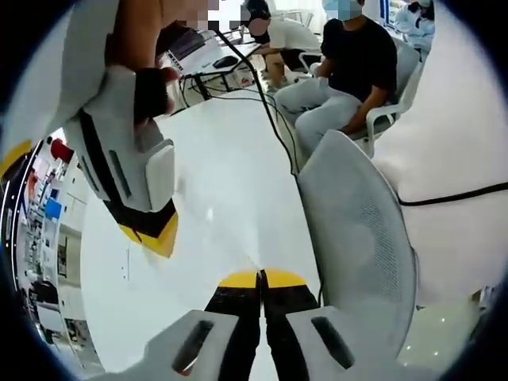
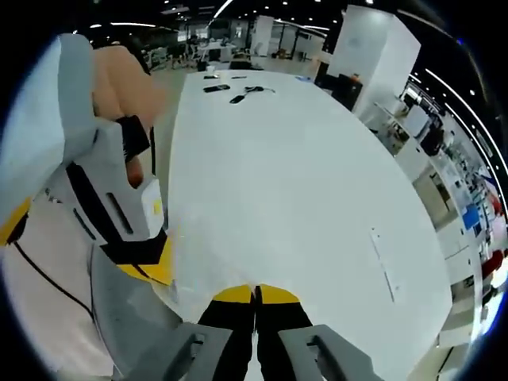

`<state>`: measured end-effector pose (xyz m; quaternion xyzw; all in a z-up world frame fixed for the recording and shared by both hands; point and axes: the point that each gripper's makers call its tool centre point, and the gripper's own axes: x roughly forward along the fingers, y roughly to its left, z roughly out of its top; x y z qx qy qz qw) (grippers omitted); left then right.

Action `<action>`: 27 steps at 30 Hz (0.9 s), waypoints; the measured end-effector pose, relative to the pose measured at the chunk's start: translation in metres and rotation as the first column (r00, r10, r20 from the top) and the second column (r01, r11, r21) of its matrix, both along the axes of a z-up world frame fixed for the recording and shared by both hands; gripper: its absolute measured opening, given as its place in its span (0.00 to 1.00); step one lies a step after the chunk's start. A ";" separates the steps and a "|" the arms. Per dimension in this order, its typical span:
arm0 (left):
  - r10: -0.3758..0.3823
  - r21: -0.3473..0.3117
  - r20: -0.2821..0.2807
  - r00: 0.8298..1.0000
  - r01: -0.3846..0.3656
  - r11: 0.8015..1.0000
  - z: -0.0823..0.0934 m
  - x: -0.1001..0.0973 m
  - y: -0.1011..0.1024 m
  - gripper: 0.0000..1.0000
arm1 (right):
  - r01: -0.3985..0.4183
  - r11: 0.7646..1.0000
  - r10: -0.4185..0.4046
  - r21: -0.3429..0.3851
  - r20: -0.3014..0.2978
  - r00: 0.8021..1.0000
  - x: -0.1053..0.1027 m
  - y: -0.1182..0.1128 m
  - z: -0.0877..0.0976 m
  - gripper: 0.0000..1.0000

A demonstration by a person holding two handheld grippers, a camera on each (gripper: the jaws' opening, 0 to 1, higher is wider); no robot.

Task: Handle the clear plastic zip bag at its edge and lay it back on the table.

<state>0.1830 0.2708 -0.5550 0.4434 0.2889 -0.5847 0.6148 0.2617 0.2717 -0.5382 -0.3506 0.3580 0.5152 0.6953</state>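
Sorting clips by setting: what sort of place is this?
Probably an open-plan office or lab: a long white table, white mesh office chairs, seated people at another table, and shelving along one side.

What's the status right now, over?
Left gripper shut, right gripper shut. Can't tell if either holds the clear bag. Office chair close beside the white table.

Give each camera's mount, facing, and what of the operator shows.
Left gripper view: on the shut left claw, facing across the white table toward a mesh chair; the right claw and right hand show.
Right gripper view: on the shut right claw, facing down the table; the left claw and left hand show.
Shared: the table.
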 end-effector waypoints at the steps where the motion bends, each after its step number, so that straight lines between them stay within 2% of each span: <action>1: -0.003 0.001 -0.001 1.000 0.003 1.000 0.000 -0.003 -0.002 0.00 | 0.003 1.000 -0.003 0.000 0.004 1.000 0.001 -0.001 0.000 0.00; 8: -0.023 0.029 0.015 1.000 0.023 0.999 -0.010 -0.008 -0.001 0.00 | 0.013 1.000 -0.013 0.002 0.014 1.000 0.004 -0.004 0.001 0.00; 27: -0.043 0.021 0.055 0.998 0.042 0.999 -0.012 -0.014 -0.009 0.00 | 0.017 1.000 -0.017 0.005 0.030 0.999 0.006 -0.009 0.005 0.00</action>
